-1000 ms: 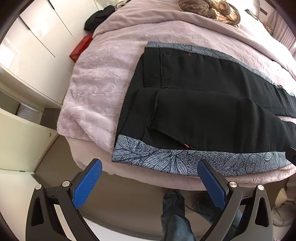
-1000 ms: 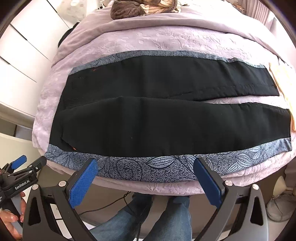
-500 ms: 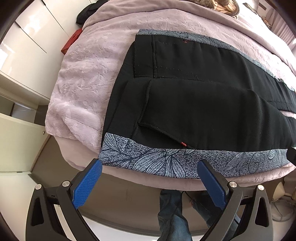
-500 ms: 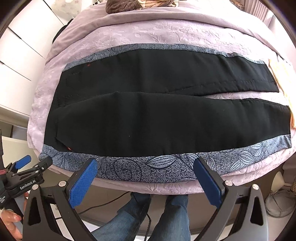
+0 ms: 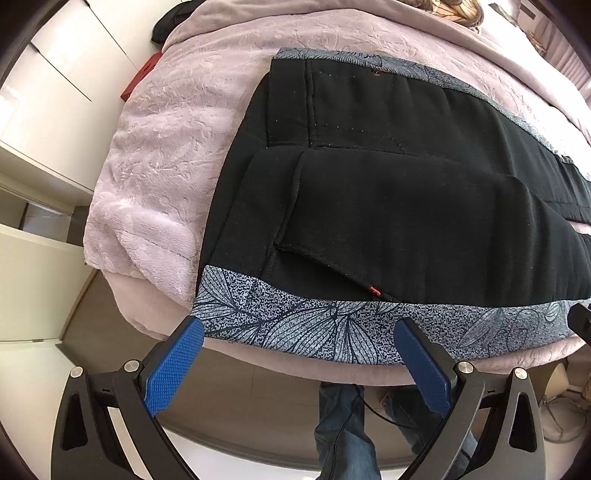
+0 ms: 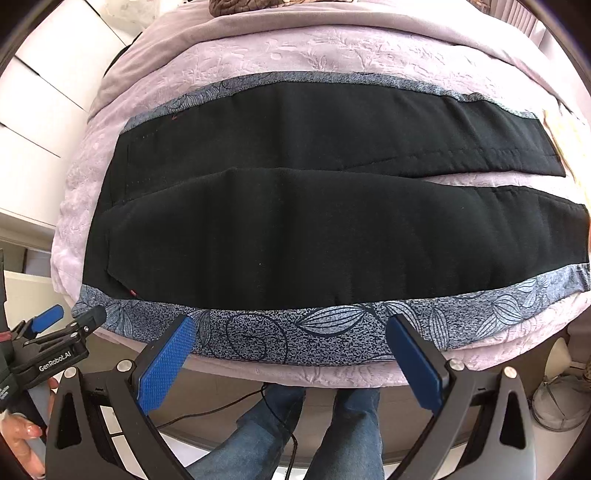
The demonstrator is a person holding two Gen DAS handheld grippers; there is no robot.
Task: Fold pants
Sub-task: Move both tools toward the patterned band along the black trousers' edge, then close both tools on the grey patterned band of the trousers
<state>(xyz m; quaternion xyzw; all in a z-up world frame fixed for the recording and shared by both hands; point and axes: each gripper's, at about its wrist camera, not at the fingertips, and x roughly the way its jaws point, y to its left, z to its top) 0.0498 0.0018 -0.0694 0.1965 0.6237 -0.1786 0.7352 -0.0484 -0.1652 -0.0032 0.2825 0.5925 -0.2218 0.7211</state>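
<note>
Black pants (image 6: pixel 295 221) with grey leaf-patterned side stripes lie spread flat across the bed, waistband to the left, both legs running right. The near stripe (image 5: pixel 314 328) lies along the bed's front edge. My left gripper (image 5: pixel 299 343) is open and empty, just in front of the stripe near the waist end. My right gripper (image 6: pixel 291 343) is open and empty, just in front of the stripe at mid-leg. The left gripper also shows in the right wrist view (image 6: pixel 70 325), its tips close to the waist corner.
The bed has a lilac plush blanket (image 5: pixel 166 155). White cabinets (image 5: pixel 44 92) stand to the left, with a red box (image 5: pixel 142 74) beside the bed. The person's jeans legs (image 6: pixel 314 424) and a cable are below the bed edge. Brown fabric (image 6: pixel 251 5) lies at the far side.
Both grippers have moved closer to the bed's front edge and the near stripe of the pants. Both stay open. The pants have not moved.
</note>
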